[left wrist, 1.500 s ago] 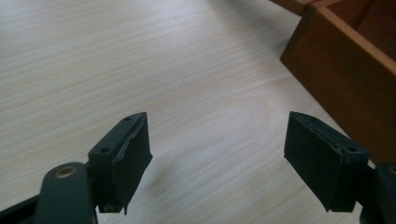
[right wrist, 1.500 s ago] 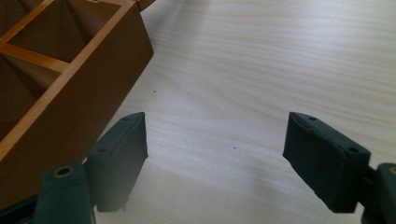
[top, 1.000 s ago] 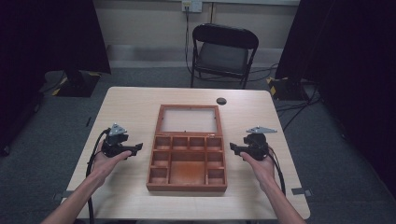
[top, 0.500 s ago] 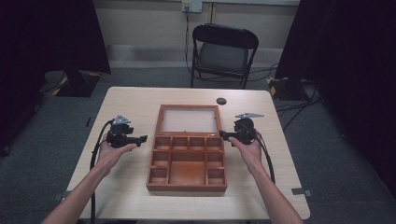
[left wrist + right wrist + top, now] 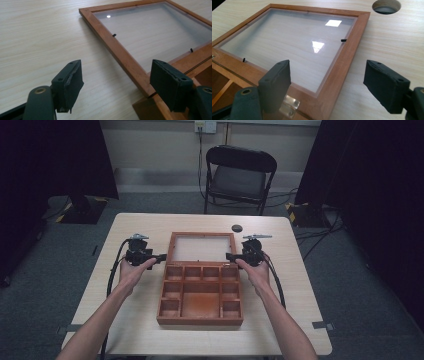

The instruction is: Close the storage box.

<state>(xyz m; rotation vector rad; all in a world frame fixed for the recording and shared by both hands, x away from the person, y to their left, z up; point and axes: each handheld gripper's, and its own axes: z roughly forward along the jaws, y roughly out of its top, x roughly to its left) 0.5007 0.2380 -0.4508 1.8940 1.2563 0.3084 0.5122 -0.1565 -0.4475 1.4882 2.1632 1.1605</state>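
Black padded jaws of the left claw [image 5: 117, 87] stand apart and have just been closing a little; between them lie bare wood and the near corner of the lid's frame, with neither pad pressing on it. The right claw [image 5: 329, 87] also has its jaws apart, and they have just been opening; the corner of the frame by a small metal hinge [image 5: 290, 106] sits between them, untouched. From above, the left claw [image 5: 161, 256] points in at the left edge of the open wooden box [image 5: 201, 285], and the right claw [image 5: 230, 256] points in at its right edge, each just beside the place where the lid [image 5: 202, 247] meets the tray. The lid, a brown wooden frame around a clear pane, lies flat on the pale surface [image 5: 135, 320], folded back on the far side of the tray. The tray's compartments look empty. A round hole [image 5: 236, 228] in the surface lies just beyond the lid's far right corner. Behind the surface stands a dark folding chair [image 5: 239, 177] on grey carpet.
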